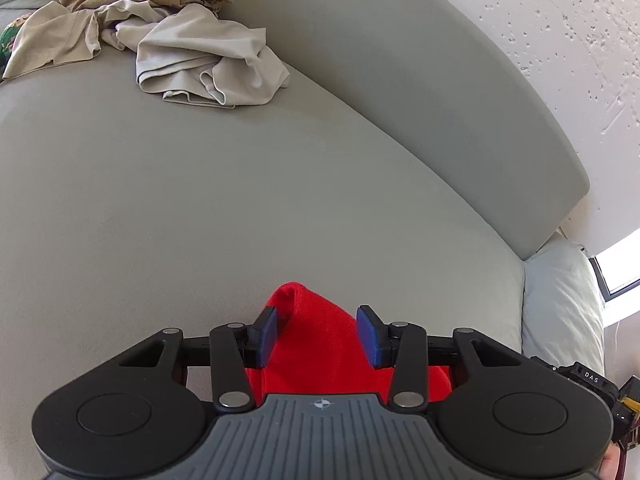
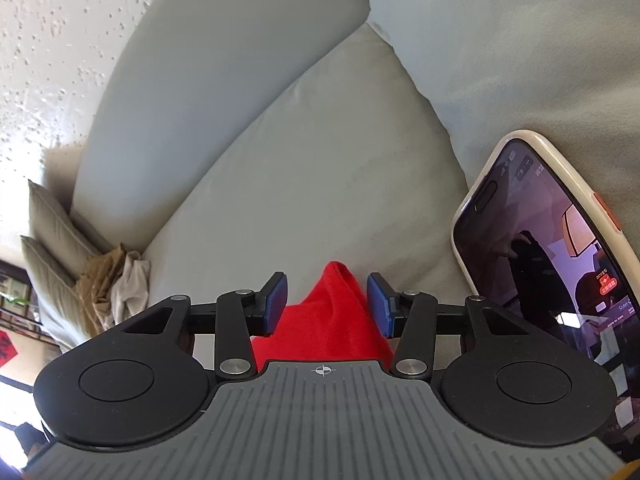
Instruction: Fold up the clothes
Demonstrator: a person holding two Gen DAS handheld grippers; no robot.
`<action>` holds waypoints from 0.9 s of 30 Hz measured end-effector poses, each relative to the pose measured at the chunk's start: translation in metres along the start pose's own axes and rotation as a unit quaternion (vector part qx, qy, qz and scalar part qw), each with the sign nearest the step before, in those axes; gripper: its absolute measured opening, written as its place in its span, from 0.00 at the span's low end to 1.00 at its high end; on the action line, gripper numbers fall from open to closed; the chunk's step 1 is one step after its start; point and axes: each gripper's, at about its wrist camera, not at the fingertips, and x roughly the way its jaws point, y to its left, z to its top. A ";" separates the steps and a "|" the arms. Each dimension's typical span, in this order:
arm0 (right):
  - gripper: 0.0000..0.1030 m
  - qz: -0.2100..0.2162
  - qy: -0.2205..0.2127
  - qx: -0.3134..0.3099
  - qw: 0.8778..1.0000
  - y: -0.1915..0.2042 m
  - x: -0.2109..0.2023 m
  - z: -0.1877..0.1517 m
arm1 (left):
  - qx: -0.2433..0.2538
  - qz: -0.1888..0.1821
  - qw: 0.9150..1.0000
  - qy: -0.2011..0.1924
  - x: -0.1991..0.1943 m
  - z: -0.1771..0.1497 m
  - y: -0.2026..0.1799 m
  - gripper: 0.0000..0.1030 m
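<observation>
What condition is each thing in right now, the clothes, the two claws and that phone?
Red fabric garment: bunched, a peak between each gripper's jaws.
Left gripper: jaws apart, not pressing the cloth.
Right gripper: jaws apart, not pressing the cloth.
Beige crumpled clothes: unfolded, heaped on the sofa.
Cream-cased phone: screen lit.

- Your left wrist camera sits just behind the left gripper (image 1: 317,330), looking forward and down across the grey sofa seat (image 1: 168,208) toward a pile of clothes (image 1: 160,40).
- Your right wrist camera sits behind the right gripper (image 2: 327,303), close over the cushions (image 2: 320,168).
- Both views share the red cloth (image 1: 316,340) and the sofa.
</observation>
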 end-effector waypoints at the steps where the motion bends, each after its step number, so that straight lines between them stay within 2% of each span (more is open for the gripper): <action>1: 0.49 0.000 -0.001 -0.003 1.000 -0.001 0.001 0.000 | 0.005 -0.005 1.000 0.002 0.004 0.002 -0.001 0.39; 3: 0.49 0.003 0.000 0.002 1.000 -0.005 0.003 0.001 | 0.013 -0.014 1.000 0.003 0.009 0.005 -0.002 0.37; 5: 0.48 0.005 0.004 0.020 1.000 -0.011 0.006 0.003 | 0.011 -0.022 1.000 0.007 0.013 0.008 -0.003 0.30; 7: 0.48 0.008 0.007 0.032 0.999 -0.016 0.009 0.004 | 0.015 -0.023 1.000 0.013 0.016 0.008 -0.004 0.05; 8: 0.48 0.011 0.010 0.037 0.999 -0.017 0.011 0.005 | 0.018 -0.022 0.999 0.014 0.017 0.008 -0.004 0.03; 12: 0.46 0.013 0.016 0.031 0.999 -0.012 0.019 0.006 | 0.019 -0.016 1.000 0.006 0.020 0.007 -0.004 0.02; 13: 0.37 0.009 0.015 0.020 1.000 -0.009 0.021 0.005 | 0.011 -0.018 1.000 0.000 0.020 0.008 0.000 0.02; 14: 0.17 0.001 0.016 0.009 1.000 -0.005 0.023 0.004 | 0.004 -0.021 1.000 -0.008 0.017 0.008 0.003 0.02; 15: 0.09 -0.011 0.018 -0.003 1.000 -0.002 0.026 0.003 | -0.003 -0.023 1.000 -0.016 0.015 0.007 0.006 0.01; 17: 0.03 -0.025 -0.001 -0.021 0.999 0.003 0.023 0.000 | -0.001 -0.022 0.999 -0.041 0.007 0.006 0.012 0.01; 20: 0.02 -0.036 -0.074 -0.023 0.996 0.005 0.004 -0.005 | 0.010 -0.016 0.997 -0.075 -0.001 0.002 0.019 0.01; 25: 0.02 -0.074 -0.108 -0.033 0.991 0.008 0.003 -0.011 | 0.023 0.036 0.996 -0.076 0.012 -0.010 0.022 0.02; 26: 0.02 -0.084 -0.107 -0.034 0.990 0.010 0.006 -0.013 | 0.025 0.050 0.996 -0.072 0.013 -0.011 0.023 0.03; 27: 0.02 -0.094 -0.104 -0.038 0.989 0.012 0.009 -0.013 | 0.028 0.064 0.995 -0.068 0.014 -0.012 0.024 0.09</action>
